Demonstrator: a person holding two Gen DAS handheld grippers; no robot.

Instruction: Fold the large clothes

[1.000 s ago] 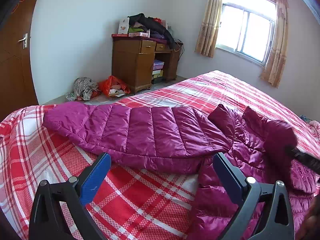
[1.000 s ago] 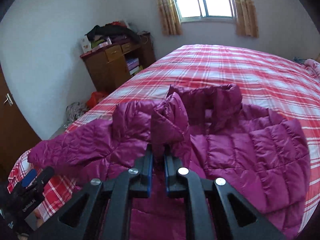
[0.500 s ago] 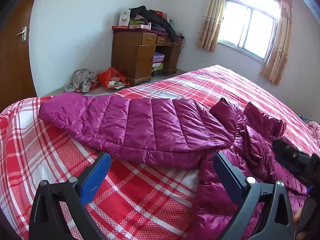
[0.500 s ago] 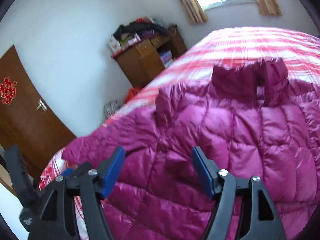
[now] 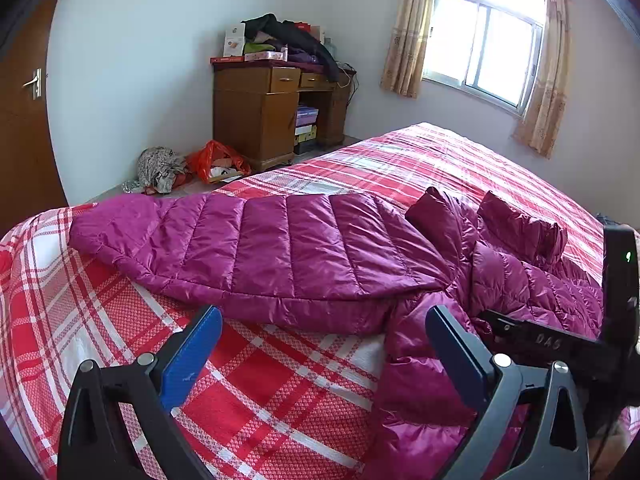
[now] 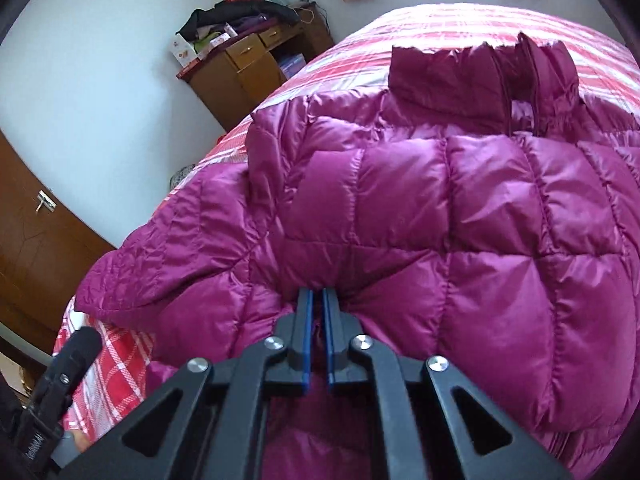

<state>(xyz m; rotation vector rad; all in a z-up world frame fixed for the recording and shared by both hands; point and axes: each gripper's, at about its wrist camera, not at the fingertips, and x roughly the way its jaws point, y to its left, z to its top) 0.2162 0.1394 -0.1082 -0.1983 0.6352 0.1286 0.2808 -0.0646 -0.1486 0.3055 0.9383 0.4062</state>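
Since a moment ago your right gripper (image 6: pixel 316 300) reopened; now its jaws are closing, pinching the jacket (image 6: pixel 440 208); slick quilting may slip; left gripper (image 5: pixel 320 344) gapes empty.

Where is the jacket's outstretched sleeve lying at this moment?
In the left wrist view the sleeve stretches leftward across the plaid bedspread, just beyond the open left gripper, its cuff near the bed's left edge.

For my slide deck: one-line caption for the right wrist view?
Right gripper closing on a pinch of magenta puffer jacket spread over a red plaid bed.
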